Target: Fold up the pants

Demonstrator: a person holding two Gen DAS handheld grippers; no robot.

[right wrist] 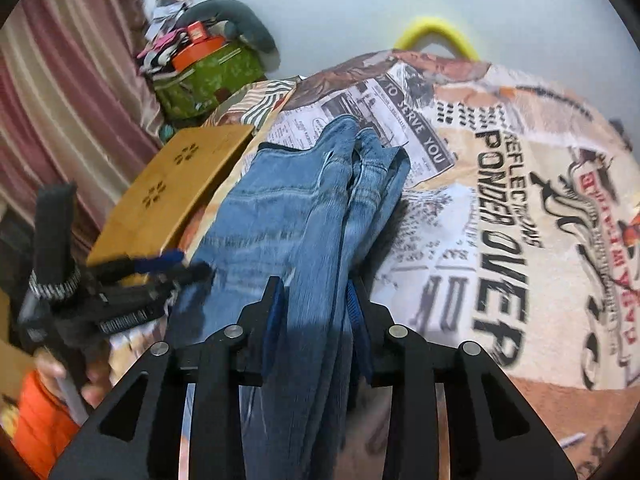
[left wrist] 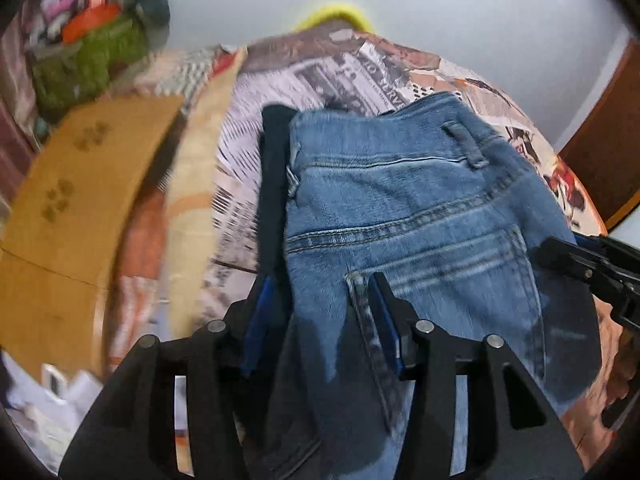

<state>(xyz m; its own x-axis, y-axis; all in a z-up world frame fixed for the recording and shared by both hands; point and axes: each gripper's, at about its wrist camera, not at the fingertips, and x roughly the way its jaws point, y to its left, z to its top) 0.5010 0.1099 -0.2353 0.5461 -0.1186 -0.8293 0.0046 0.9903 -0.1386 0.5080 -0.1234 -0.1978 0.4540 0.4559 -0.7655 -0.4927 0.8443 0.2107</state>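
1. Left wrist view: the blue jeans (left wrist: 404, 208) lie folded on the bed, on a bedspread (left wrist: 360, 68) printed like newspaper, with the waistband and a back pocket facing up.
2. The left tongs (left wrist: 320, 304) straddle the near edge of the jeans beside the back pocket. Denim lies between the blue pads, but I cannot tell whether they press on it.
3. Right wrist view: the right tongs (right wrist: 316, 300) have a bunched fold of the jeans (right wrist: 296, 216) between their pads. The cloth fills the gap, though a firm pinch is not clear.
4. The jeans sit toward the bed's left edge, just beside a wooden board (right wrist: 176, 184) with cut-out flower shapes.
5. A green bag (right wrist: 208, 76) piled with oddments stands near the bed's far left corner, by a striped curtain (right wrist: 60, 92).
6. The left tongs show at the left of this view, gripped by a hand (right wrist: 92, 380) with an orange sleeve (right wrist: 44, 420).
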